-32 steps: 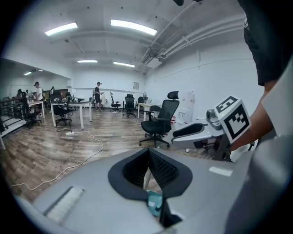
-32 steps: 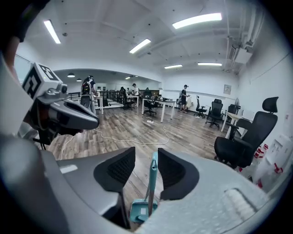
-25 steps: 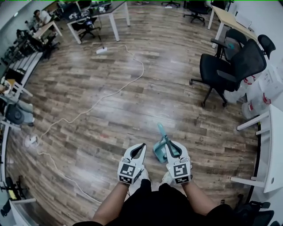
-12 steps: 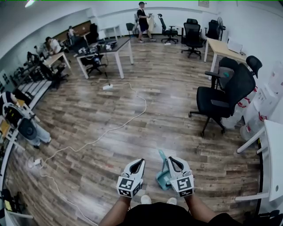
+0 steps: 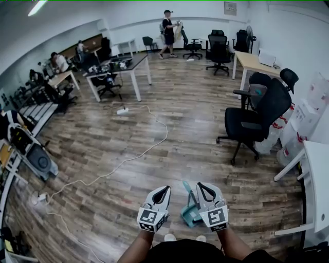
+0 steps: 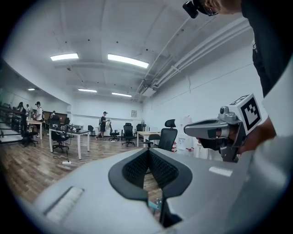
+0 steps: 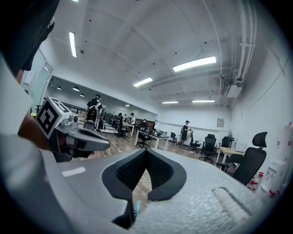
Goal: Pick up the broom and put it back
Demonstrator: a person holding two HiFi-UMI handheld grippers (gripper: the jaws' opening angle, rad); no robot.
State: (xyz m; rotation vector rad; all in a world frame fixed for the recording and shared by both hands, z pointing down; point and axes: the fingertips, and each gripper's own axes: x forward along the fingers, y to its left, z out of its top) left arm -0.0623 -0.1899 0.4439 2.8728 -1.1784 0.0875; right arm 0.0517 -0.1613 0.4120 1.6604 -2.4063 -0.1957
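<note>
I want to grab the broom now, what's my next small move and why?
Probably open the right gripper and lower it onto the handle of the teal broom. Its tongs are shut on nothing, as are those of the left gripper, and the broom sits lower down, between the two grippers, apparently unheld.

You have no text to read here: your left gripper [image 5: 165, 188] and right gripper [image 5: 200, 185] bear only square code patterns, and the sign [image 5: 230, 7] far ahead is too small.
</note>
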